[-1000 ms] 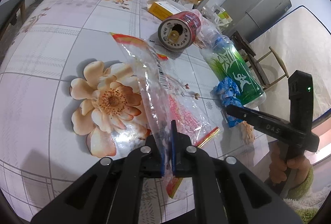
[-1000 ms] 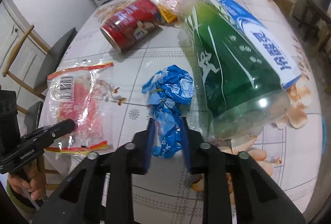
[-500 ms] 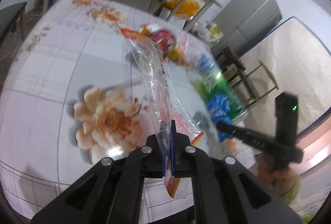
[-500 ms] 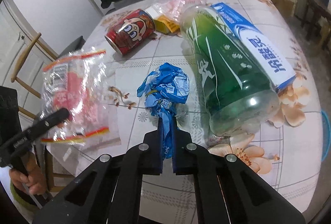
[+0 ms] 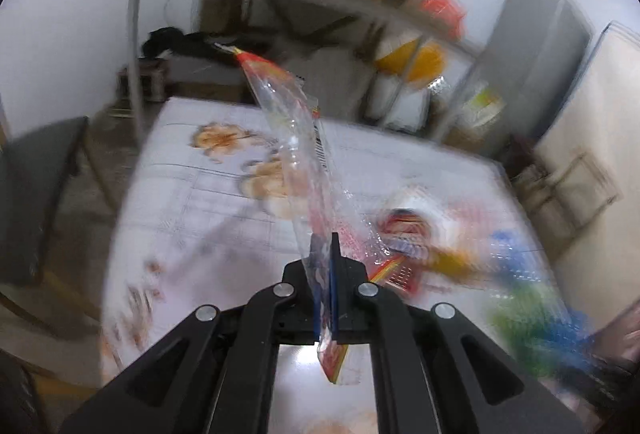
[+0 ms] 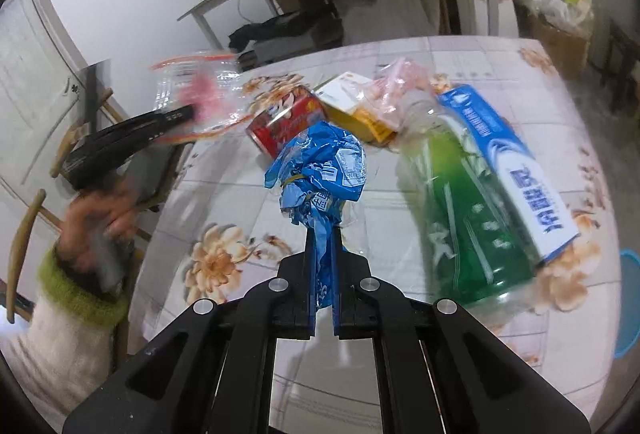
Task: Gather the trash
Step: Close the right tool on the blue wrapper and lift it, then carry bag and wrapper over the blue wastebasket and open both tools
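Two pieces of trash were recorded as held clear of the floral table (image 6: 400, 193), one in each gripper, with the remainder left lying on it. Largest on the table was the green plastic bottle (image 6: 472, 218), laid on its side at the right, a blue-and-white toothpaste box (image 6: 516, 173) resting against it; neither was being touched. Beyond these a red can (image 6: 280, 121) was noted on its side, with a yellow carton (image 6: 356, 109) and a pink plastic bag (image 6: 396, 89) crowded just beside it. The clear snack bag (image 5: 296, 153), red-printed, was held by its lower edge in the left gripper (image 5: 331, 290), the jaws closed flat on the film so that the bag stood up off the table, presumably for carrying away. The crumpled blue wrapper (image 6: 320, 169) was pinched by its twisted tail in the right gripper (image 6: 323, 274), the jaws closed upon it and the bunched head raised above the tabletop. No bin was visible in either view; a blue rim (image 6: 630, 310) at the table's right edge could not be identified.
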Available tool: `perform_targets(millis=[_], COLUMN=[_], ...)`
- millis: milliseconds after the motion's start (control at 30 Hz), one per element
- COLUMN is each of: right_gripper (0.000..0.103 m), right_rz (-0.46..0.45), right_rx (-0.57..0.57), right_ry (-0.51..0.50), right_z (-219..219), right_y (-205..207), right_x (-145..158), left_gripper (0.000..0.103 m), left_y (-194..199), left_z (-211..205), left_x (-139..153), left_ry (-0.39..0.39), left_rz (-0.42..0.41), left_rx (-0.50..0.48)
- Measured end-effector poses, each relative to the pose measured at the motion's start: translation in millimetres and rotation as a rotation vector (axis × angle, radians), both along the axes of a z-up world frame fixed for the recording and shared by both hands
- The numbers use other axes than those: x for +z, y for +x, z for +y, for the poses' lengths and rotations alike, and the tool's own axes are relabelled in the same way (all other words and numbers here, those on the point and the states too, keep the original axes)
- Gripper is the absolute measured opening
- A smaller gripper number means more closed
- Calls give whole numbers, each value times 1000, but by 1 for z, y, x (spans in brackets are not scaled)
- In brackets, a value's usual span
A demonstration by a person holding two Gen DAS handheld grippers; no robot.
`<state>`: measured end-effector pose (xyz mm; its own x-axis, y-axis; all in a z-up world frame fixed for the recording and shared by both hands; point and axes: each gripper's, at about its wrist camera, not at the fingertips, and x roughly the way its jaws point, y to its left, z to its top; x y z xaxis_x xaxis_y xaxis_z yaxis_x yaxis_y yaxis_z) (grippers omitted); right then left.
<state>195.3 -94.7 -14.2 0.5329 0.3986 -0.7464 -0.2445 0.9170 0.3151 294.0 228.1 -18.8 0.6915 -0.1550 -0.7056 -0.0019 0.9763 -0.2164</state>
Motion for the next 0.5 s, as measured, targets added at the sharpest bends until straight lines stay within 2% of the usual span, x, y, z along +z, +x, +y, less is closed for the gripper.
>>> perform_targets(millis=[67,133,233,300,400,500], right_gripper=[5,5,5,5,5,5], right_rz=[4,13,26,40,59,57], right_rx=[1,-11,-41,-56,-68,-73], right_ry=[-5,-5,-4,3,18,25], right_z=[2,-1,-12,-17,-21,-22], right_y=[-3,-4,-3,-3,-1,-1], right_x=[-3,-5,-9,-11,-15,-14], left_gripper=[2,2,2,2,2,2], left_y=[29,40,30,21,6,-8], left_z=[-2,-8,-23,-34,-56,-72], left_x=[-21,-34,-36,-35,-30,-26], left_ry=[3,-11,-81,-161,-188,-175], left_rz=[70,125,132,149,151,136], left_rx=[-21,-40,-110,-153,-207,-249])
